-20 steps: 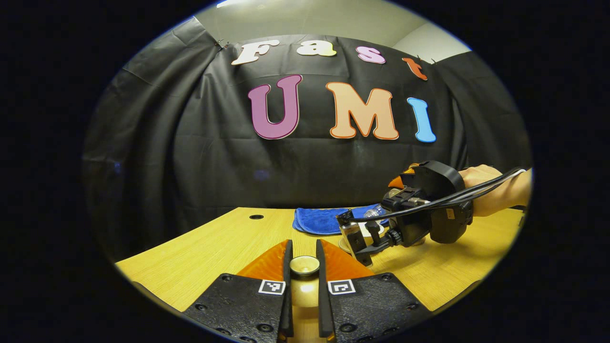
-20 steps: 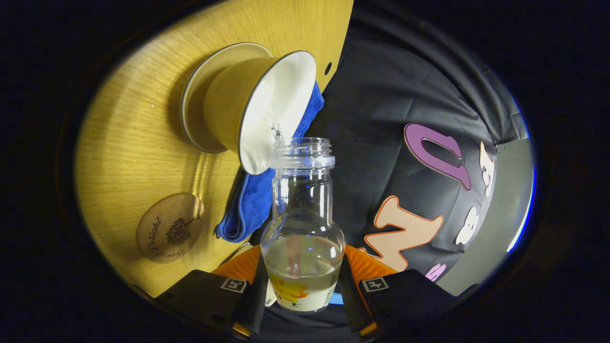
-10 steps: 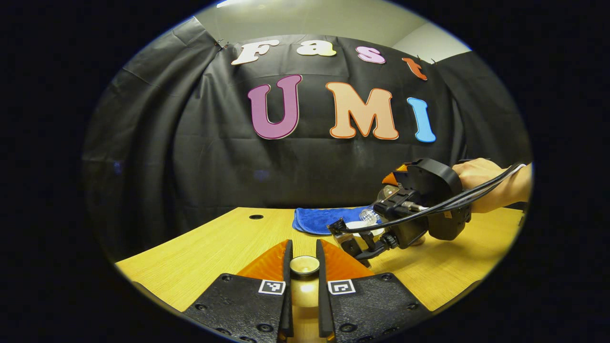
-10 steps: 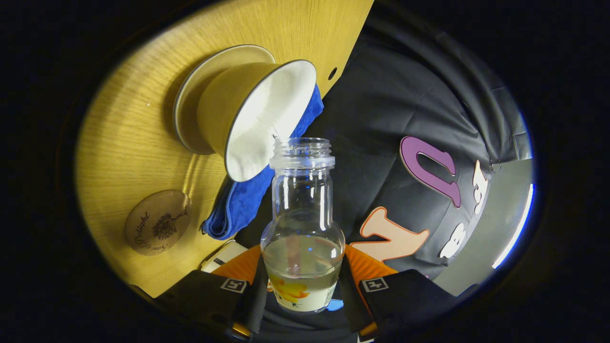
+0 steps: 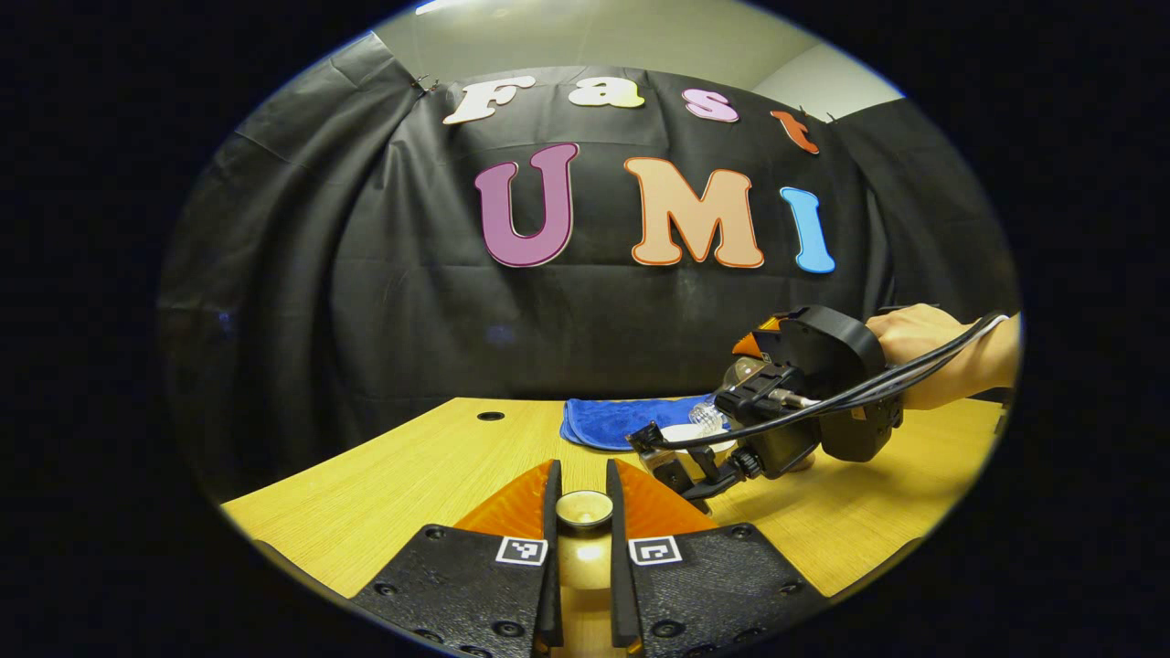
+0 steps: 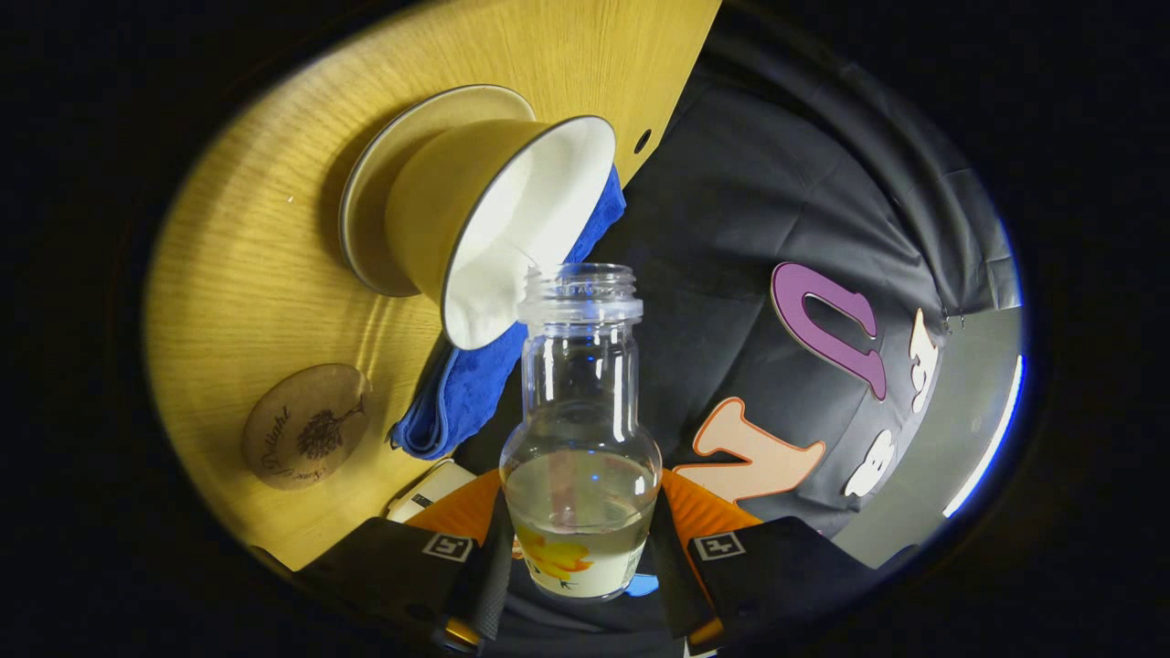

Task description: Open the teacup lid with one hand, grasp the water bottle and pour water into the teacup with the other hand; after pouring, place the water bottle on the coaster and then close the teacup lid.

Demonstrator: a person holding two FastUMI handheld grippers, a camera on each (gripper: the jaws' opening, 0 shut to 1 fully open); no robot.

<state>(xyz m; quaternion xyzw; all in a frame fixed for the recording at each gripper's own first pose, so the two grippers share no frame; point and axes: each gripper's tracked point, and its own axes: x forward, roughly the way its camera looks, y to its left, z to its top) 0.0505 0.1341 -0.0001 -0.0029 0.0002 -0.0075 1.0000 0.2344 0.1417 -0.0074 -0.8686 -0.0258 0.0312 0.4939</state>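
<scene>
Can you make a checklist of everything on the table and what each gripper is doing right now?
Surface: wooden table, with a small hole near its far edge.
Job's things: teacup on its saucer, lid off; water bottle tipped, its mouth at the cup's rim, some water left inside; coaster bare; teacup lid held off the cup.
Clutter: blue cloth behind the cup; a small white item at the table edge, too unclear to name.
Grippers: right gripper has both fingers pressed on the bottle; left gripper has both fingers closed on the lid's knob.
Cables: black cable runs from the right gripper past the hand.
Surroundings: black cloth wall.
</scene>
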